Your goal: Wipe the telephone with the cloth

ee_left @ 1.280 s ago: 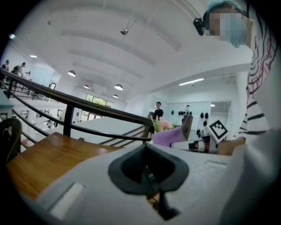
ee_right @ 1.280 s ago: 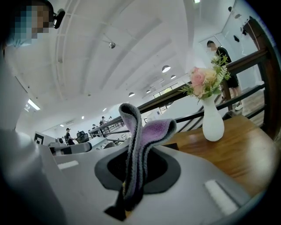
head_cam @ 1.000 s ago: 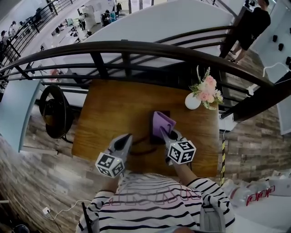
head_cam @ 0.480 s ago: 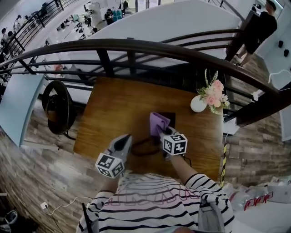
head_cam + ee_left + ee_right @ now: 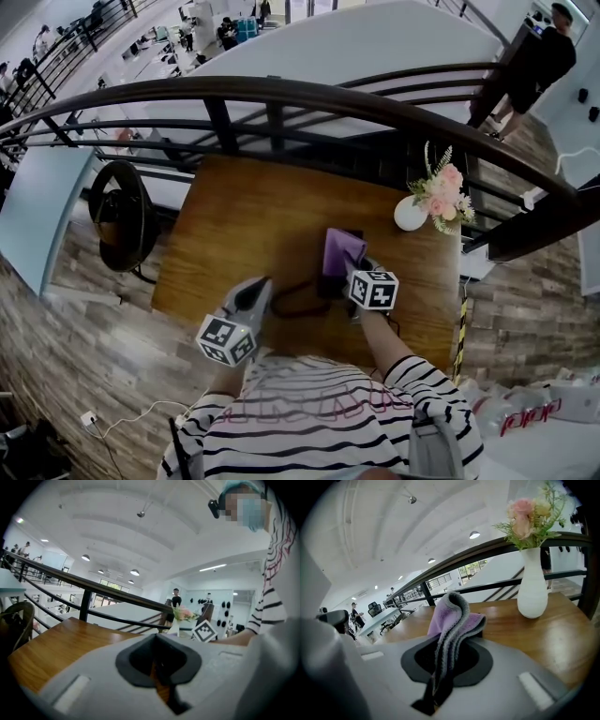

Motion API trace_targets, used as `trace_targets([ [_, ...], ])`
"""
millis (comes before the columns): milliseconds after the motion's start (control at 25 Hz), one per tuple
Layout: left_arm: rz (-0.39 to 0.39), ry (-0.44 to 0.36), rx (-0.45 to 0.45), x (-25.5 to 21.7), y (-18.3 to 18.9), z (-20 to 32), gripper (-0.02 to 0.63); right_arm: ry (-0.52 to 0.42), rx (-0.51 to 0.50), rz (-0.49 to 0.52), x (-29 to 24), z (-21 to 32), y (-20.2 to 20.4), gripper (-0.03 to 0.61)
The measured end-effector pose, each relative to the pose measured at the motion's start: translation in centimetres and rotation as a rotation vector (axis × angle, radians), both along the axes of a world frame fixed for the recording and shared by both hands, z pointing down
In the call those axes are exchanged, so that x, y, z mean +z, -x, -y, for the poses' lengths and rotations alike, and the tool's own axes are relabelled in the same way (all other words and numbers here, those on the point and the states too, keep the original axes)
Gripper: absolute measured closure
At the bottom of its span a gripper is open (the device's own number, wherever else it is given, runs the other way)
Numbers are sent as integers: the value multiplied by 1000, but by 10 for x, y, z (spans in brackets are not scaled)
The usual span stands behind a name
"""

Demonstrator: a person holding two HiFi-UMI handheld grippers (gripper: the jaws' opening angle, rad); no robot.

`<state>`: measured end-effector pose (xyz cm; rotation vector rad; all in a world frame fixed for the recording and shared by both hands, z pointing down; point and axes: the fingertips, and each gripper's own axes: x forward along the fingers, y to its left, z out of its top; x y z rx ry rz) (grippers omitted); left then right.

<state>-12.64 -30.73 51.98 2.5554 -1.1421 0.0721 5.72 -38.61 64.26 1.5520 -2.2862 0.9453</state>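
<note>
Purple cloth is pinched tight in the right tool — its jaws are shut on the soft folds. The cloth lies over the black telephone, which sits on the wooden surface. The left tool is just beside the dark cord, with its jaws pressed together and nothing in them. A white vase of pink flowers stands near the right edge — apart from the cloth.
</note>
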Motion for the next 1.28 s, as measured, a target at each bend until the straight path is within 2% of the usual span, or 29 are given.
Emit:
trace_targets([
  [360, -15, -14, 39, -3, -23, -3, 612, 18, 127, -32, 4, -15, -67, 541],
  [680, -24, -20, 51, -4, -29, -4, 611, 15, 163, -36, -1, -24, -86, 541],
  [920, -32, -18, 41, -4, -29, -8, 611, -59, 115, 26, -26, -29, -63, 542],
  [1080, -30, -15, 25, -1, -29, -12, 611, -93, 10, 90, -40, -37, -25, 543],
  [1280, -24, -16, 1, -1, -26, -20, 611, -73, -133, 138, -34, -50, 32, 541],
])
